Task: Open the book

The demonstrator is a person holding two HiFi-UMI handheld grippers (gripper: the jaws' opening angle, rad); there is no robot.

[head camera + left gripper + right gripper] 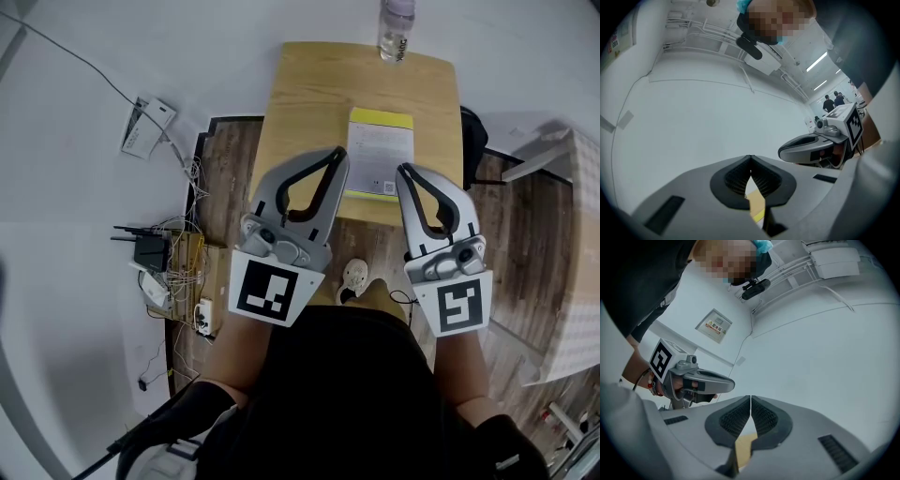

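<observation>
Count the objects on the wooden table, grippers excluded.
2. A white-and-yellow book lies mid-way across the light wooden table. A clear plastic bottle stands at its far edge. The left gripper and right gripper cover the near edge, so something small may be hidden.

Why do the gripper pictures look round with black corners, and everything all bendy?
Head view: wide lens bows the room's edges, yet light is even and the book looks sharp. Left gripper view: fisheye circle, dark corners, light strips glare a little. Right gripper view: same round frame, ceiling pipes curve.
</observation>
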